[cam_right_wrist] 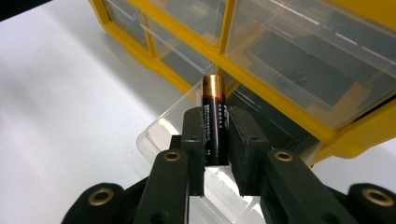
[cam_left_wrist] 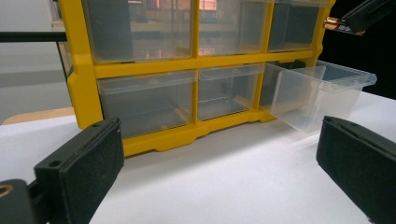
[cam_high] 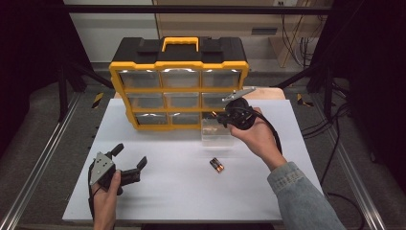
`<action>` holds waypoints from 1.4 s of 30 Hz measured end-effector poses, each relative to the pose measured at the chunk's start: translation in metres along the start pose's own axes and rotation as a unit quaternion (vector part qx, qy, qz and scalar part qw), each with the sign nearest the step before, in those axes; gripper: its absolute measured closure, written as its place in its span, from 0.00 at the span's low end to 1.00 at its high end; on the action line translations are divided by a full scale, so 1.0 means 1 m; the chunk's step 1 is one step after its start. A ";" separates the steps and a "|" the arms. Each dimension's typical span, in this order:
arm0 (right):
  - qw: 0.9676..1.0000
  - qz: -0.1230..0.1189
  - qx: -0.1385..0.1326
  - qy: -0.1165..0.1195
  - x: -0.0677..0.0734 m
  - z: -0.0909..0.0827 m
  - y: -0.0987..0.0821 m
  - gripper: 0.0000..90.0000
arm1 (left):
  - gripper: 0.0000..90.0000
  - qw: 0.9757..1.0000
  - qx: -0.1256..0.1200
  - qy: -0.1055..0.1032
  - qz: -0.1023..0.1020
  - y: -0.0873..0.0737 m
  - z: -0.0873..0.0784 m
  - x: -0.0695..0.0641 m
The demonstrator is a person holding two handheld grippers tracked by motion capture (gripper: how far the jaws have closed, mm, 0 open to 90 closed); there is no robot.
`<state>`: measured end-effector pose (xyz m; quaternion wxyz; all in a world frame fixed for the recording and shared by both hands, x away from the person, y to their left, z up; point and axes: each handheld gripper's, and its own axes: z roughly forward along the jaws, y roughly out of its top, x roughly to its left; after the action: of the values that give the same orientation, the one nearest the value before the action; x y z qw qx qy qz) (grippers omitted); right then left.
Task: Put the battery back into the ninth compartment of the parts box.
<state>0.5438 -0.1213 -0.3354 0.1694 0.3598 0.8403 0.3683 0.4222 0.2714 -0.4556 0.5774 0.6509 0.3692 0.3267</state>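
Observation:
My right gripper [cam_right_wrist: 215, 127] is shut on a black and gold battery [cam_right_wrist: 214, 116], which stands upright between its pads. It hangs over the clear drawer [cam_right_wrist: 156, 128] pulled out of the bottom right slot of the yellow organizer [cam_high: 179, 88]. In the high view the right gripper [cam_high: 215, 116] hovers just above that drawer [cam_high: 216, 135]. Two more batteries [cam_high: 217, 165] lie together on the white table in front of the drawer. My left gripper [cam_high: 130, 156] rests open at the near left, with nothing between its jaws. Seen from the left gripper [cam_left_wrist: 219, 177], the held battery [cam_left_wrist: 334, 24] pokes in at the top right.
The organizer [cam_left_wrist: 84, 93] stands upright at the back of the white table [cam_high: 182, 191], with several clear drawers shut. A black frame and metal rails [cam_high: 38, 163] border the table on both sides. Cables hang at the back right.

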 end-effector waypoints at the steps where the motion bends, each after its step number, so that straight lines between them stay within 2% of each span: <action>1: 1.000 0.001 0.000 -0.003 0.000 -0.001 0.000 0.85 | 0.01 1.000 -0.001 -0.002 0.001 0.000 0.000 0.000; 6: 1.000 0.000 -0.003 -0.010 -0.003 -0.003 0.001 0.85 | 0.01 1.000 0.003 -0.006 0.000 0.000 0.002 -0.001; 11: 1.000 0.000 0.011 -0.010 -0.007 0.000 -0.001 0.85 | 0.01 1.000 0.005 -0.009 0.005 0.000 0.003 -0.003; 16: 1.000 -0.009 0.018 -0.015 -0.006 0.002 -0.001 0.85 | 0.01 1.000 0.004 -0.009 0.007 0.000 0.003 -0.002; 25: 0.999 -0.013 0.043 -0.005 -0.008 0.018 -0.004 0.85 | 0.01 1.000 0.004 -0.011 0.007 0.000 0.003 -0.004; 29: 0.999 -0.014 0.047 -0.011 -0.006 0.025 -0.005 0.82 | 0.01 1.000 0.007 -0.012 0.007 0.000 0.004 -0.003; 30: 0.999 0.000 0.039 -0.014 -0.007 0.026 -0.004 0.69 | 0.01 1.000 0.007 -0.014 0.007 0.000 0.005 -0.003; 32: 0.999 0.004 0.031 -0.014 -0.008 0.024 -0.003 0.65 | 0.01 1.000 0.006 -0.014 0.008 0.000 0.004 -0.004; 33: 1.000 0.011 0.022 -0.012 -0.008 0.021 -0.003 0.59 | 0.01 1.000 0.007 -0.014 0.008 0.000 0.005 -0.004; 34: 1.000 0.013 0.006 -0.022 -0.007 0.014 -0.002 0.48 | 0.01 1.000 0.007 -0.014 0.009 0.000 0.005 -0.004; 35: 1.000 0.013 0.006 -0.022 -0.007 0.014 -0.002 0.48 | 0.01 1.000 0.008 -0.014 0.009 0.000 0.005 -0.004; 36: 0.999 0.017 -0.007 -0.028 -0.006 0.007 -0.002 0.38 | 0.01 1.000 0.007 -0.014 0.009 0.000 0.005 -0.004; 37: 0.999 0.017 -0.007 -0.028 -0.006 0.007 -0.002 0.38 | 0.01 1.000 0.007 -0.014 0.008 0.000 0.005 -0.004; 41: 0.999 0.029 -0.037 -0.028 -0.001 -0.009 -0.003 0.21 | 0.01 1.000 0.011 -0.013 0.010 0.000 0.006 -0.004; 42: 0.999 0.029 -0.037 -0.028 -0.001 -0.009 -0.003 0.21 | 0.01 1.000 0.012 -0.014 0.011 0.000 0.006 -0.004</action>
<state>0.5381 -0.1284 -0.3317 0.1952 0.3871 0.8103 0.3942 0.4249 0.2650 -0.4566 0.5708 0.6662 0.3581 0.3197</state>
